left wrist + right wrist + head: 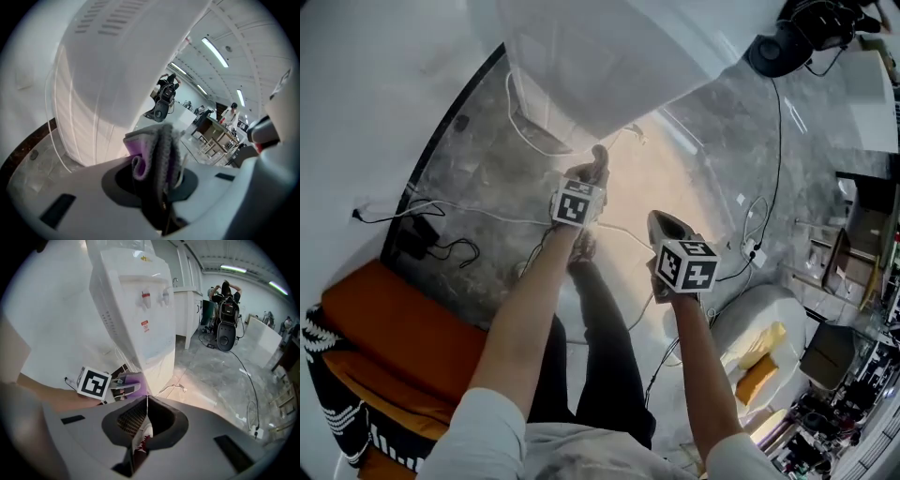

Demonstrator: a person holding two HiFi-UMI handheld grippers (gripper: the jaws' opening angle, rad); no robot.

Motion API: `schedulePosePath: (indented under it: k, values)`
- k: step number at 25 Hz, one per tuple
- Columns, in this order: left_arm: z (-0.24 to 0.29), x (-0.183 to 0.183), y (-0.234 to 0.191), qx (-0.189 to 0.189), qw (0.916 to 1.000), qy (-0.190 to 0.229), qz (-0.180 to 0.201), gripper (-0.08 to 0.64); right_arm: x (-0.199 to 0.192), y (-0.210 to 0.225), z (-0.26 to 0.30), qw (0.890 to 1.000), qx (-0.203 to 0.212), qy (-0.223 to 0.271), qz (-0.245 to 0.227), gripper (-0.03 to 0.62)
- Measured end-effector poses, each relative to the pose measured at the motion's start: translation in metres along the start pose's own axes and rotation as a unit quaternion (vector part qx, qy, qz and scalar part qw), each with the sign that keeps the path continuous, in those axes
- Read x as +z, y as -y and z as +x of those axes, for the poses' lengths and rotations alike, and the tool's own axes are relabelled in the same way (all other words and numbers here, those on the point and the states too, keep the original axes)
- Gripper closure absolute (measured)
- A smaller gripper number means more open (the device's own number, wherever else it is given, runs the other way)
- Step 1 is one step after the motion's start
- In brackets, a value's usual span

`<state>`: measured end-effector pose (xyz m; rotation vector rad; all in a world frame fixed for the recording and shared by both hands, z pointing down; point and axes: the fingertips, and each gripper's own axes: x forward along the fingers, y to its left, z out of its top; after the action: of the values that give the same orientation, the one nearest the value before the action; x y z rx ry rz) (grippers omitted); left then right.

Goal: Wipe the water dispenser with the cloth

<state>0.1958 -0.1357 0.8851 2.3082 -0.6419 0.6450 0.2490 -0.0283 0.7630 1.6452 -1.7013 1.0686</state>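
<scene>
The white water dispenser [609,56] stands ahead of me on the marble floor; the right gripper view shows its front with a red tap and a blue tap [140,310]. My left gripper [591,173] is shut on a folded grey and purple cloth [157,150], held up close beside the dispenser's lower side wall [117,70]. Whether the cloth touches the wall I cannot tell. From the right gripper view the cloth [133,380] shows just beside the cabinet's lower corner. My right gripper [146,401] hangs a little back and to the right [659,223], jaws shut with nothing between them.
White and black cables [525,141] trail over the floor round the dispenser's base. An orange seat [394,337] is at the left. A black machine [227,336] and a person stand farther back, and a power strip [255,430] lies at the right.
</scene>
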Motion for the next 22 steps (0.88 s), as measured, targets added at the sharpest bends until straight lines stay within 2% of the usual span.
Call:
schedulePosePath:
  k: [2, 5, 8, 11, 16, 22]
  values:
    - [-0.037, 0.004, 0.012, 0.000, 1.0000, 0.003, 0.009, 0.482, 0.011, -0.005, -0.030, 1.000, -0.012, 0.010, -0.001, 0.577]
    - [-0.101, 0.033, 0.027, 0.002, 0.9995, 0.017, 0.025, 0.482, 0.042, -0.014, -0.078, 0.999, -0.024, 0.037, 0.003, 0.577]
    - [-0.164, 0.081, 0.042, 0.007, 0.9966, 0.033, 0.075, 0.482, 0.082, -0.027, -0.127, 0.997, -0.031, 0.069, -0.008, 0.577]
    - [-0.229, 0.140, 0.051, 0.021, 0.9914, 0.060, 0.115, 0.482, 0.126, -0.049, -0.172, 0.993, -0.032, 0.107, -0.034, 0.577]
    - [-0.334, 0.235, 0.071, 0.041, 0.9811, 0.122, 0.144, 0.482, 0.199, -0.087, -0.241, 0.982, -0.025, 0.173, -0.071, 0.577]
    - [-0.432, 0.302, 0.102, 0.065, 0.9632, 0.165, 0.202, 0.482, 0.270, -0.125, -0.318, 0.963, 0.001, 0.242, -0.117, 0.577]
